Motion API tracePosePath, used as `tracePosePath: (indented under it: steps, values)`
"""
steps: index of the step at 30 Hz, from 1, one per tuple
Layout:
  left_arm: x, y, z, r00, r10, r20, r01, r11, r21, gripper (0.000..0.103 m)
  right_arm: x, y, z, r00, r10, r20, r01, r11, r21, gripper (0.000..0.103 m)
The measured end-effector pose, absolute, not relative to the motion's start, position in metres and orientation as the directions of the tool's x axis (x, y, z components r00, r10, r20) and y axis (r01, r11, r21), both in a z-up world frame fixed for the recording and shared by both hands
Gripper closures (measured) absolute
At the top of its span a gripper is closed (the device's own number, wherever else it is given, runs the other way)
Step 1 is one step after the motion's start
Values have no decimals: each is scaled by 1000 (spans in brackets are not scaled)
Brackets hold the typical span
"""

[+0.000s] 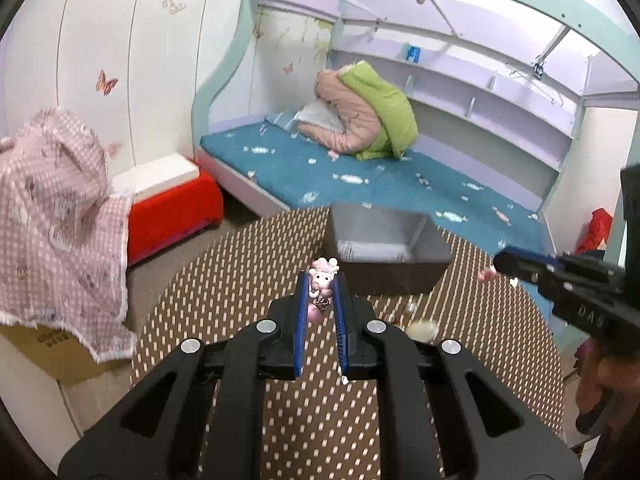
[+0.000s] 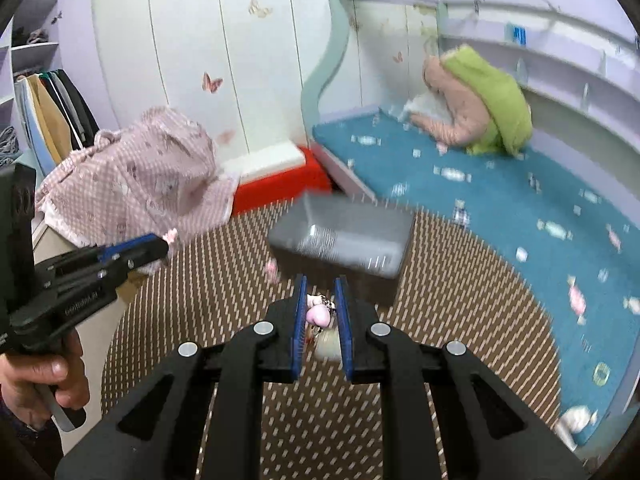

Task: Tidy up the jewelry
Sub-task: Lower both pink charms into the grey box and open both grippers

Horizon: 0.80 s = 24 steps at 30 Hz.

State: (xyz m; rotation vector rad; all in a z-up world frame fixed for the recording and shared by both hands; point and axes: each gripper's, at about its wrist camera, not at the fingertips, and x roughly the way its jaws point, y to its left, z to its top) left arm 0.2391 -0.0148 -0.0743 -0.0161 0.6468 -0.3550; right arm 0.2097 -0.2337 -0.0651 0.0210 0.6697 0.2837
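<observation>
Left gripper (image 1: 323, 280) pinches a pink charm (image 1: 322, 282), right gripper (image 2: 321, 296) pinches another charm (image 2: 319, 315); next, carry both over the grey box (image 1: 384, 240) at the table's far edge and release.

Pink pig charm (image 1: 321, 285) upright, nr grey box (image 1: 384, 248).

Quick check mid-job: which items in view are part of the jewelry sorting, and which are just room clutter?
Job items:
- pink pig-shaped charm, clamped in the left gripper
- pink heart-shaped charm, between the right gripper fingers
- grey rectangular plastic bin
- small pink trinket on the table

Clutter:
- pink checked cloth
- red storage box
- green and pink jackets
</observation>
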Motion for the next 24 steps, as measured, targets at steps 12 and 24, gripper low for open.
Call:
tracePosePath:
  steps: [12, 24]
  values:
    - [308, -53, -21, 725, -420, -546, 405, 901, -155, 91, 275, -254, -32, 767, 255, -589, -247, 964, 97, 90]
    - [361, -95, -47, 617, -471, -631, 449, 869, -210, 90, 315, -255, -65, 695, 247, -675, -234, 966, 113, 90]
